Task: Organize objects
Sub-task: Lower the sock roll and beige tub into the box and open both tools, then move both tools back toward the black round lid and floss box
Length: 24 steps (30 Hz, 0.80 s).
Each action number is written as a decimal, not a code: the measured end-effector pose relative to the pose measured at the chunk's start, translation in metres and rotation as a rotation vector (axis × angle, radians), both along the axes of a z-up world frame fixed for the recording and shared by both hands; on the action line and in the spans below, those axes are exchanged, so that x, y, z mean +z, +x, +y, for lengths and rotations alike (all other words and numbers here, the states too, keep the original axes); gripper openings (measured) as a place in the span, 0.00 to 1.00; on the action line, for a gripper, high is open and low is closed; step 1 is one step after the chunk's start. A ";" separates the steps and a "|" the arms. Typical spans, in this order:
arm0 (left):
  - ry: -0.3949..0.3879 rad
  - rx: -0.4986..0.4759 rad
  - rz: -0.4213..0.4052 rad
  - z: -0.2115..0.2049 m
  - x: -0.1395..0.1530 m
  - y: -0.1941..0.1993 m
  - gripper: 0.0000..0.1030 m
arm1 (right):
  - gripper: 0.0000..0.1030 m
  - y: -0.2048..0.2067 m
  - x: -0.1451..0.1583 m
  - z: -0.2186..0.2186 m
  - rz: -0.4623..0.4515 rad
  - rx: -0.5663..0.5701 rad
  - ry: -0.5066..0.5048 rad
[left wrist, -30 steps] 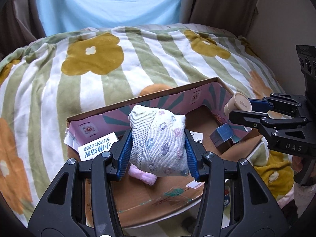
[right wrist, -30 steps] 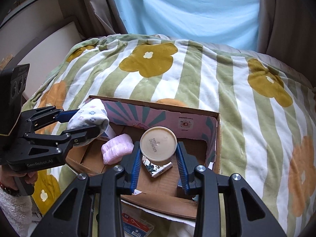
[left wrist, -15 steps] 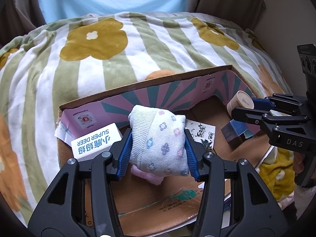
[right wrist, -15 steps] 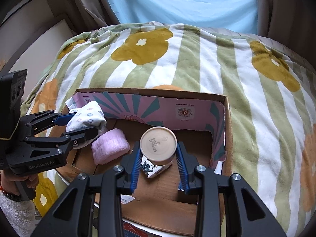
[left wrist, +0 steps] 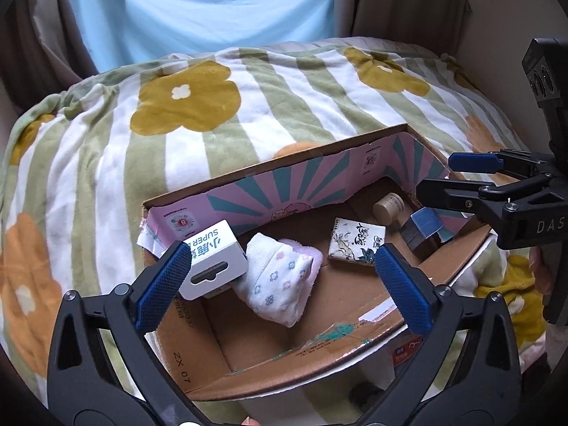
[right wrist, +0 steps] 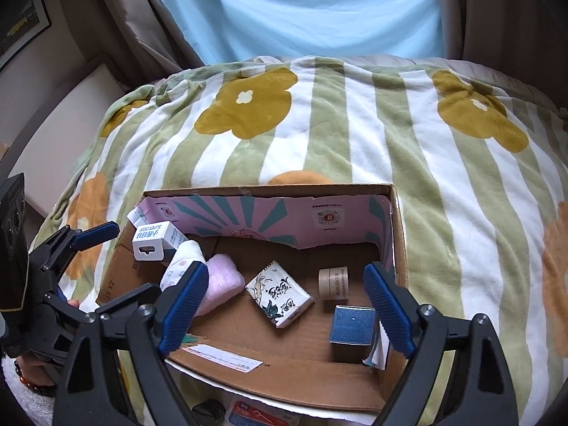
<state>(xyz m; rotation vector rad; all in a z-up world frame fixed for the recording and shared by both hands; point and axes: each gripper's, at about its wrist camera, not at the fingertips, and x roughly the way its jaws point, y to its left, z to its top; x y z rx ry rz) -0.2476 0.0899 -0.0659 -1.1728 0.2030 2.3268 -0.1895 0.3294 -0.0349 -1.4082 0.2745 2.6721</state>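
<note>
We see the rolled floral sock (left wrist: 277,284) lying in the cardboard box (left wrist: 248,191) near its left wall, against a white carton (left wrist: 213,259) and a pink cloth (right wrist: 220,284). The beige jar (right wrist: 333,282) lies on its side toward the right wall. Our left gripper (left wrist: 280,284) and right gripper (right wrist: 284,301) have just been opening; both stand wide, gripping nothing.
</note>
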 end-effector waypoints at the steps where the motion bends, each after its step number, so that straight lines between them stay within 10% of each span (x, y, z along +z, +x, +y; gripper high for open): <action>1: 0.007 0.000 0.002 -0.002 0.002 0.002 1.00 | 0.85 0.001 0.001 -0.001 0.000 0.000 0.002; 17: 0.067 -0.008 0.151 -0.029 0.067 0.073 1.00 | 0.85 0.056 0.049 -0.028 0.106 0.019 0.017; 24: 0.033 -0.021 0.223 -0.051 0.068 0.127 1.00 | 0.99 0.097 0.048 -0.032 0.161 -0.009 -0.044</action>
